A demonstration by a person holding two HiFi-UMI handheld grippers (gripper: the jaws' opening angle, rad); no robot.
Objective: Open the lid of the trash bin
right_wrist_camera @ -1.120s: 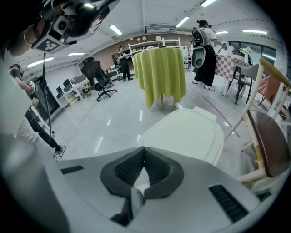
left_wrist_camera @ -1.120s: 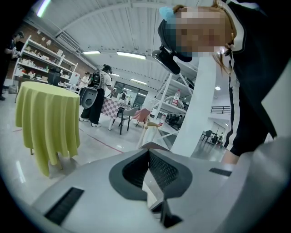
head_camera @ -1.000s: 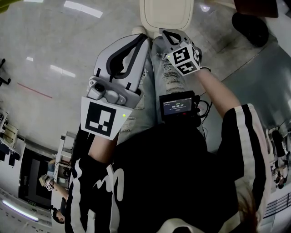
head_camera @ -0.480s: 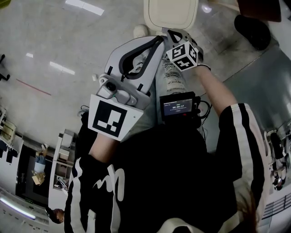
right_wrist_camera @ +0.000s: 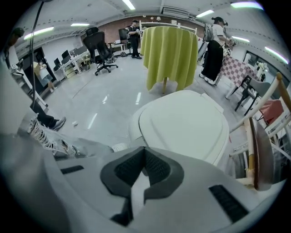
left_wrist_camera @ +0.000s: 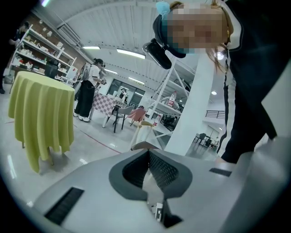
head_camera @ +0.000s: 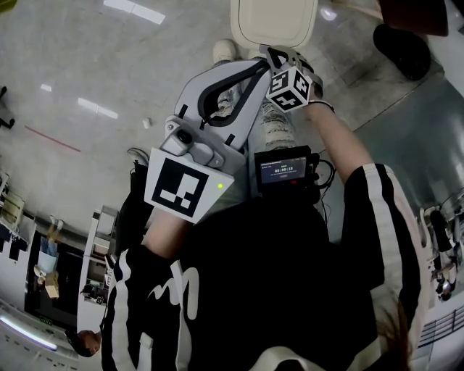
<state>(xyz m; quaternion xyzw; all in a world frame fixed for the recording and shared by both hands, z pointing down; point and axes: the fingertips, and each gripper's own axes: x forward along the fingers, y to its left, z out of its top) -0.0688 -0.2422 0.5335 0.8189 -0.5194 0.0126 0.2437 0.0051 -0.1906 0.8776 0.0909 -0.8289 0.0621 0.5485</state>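
Note:
The trash bin (head_camera: 274, 22) is cream-white with its lid (right_wrist_camera: 186, 123) lying flat and shut; it stands on the floor just past my feet. My left gripper (head_camera: 261, 67) reaches forward and to the right, its tips short of the bin's near edge, jaws shut on nothing. In the left gripper view the closed tips (left_wrist_camera: 148, 152) point out into the room and the bin is out of sight. My right gripper (head_camera: 274, 52) hovers beside it at the bin's near rim. Its jaws (right_wrist_camera: 144, 149) are shut and empty, just in front of the lid.
A table under a yellow cloth (right_wrist_camera: 169, 50) stands behind the bin, with people (right_wrist_camera: 213, 45) beside it and an office chair (right_wrist_camera: 99, 45) at the left. A wooden chair (right_wrist_camera: 259, 136) is close on the bin's right. My legs in ripped jeans (right_wrist_camera: 54, 141) are at the left.
My left gripper has swung up and to the right, toward the bin and close beside the right gripper. The right gripper has edged slightly nearer the bin. Both jaws stay shut.

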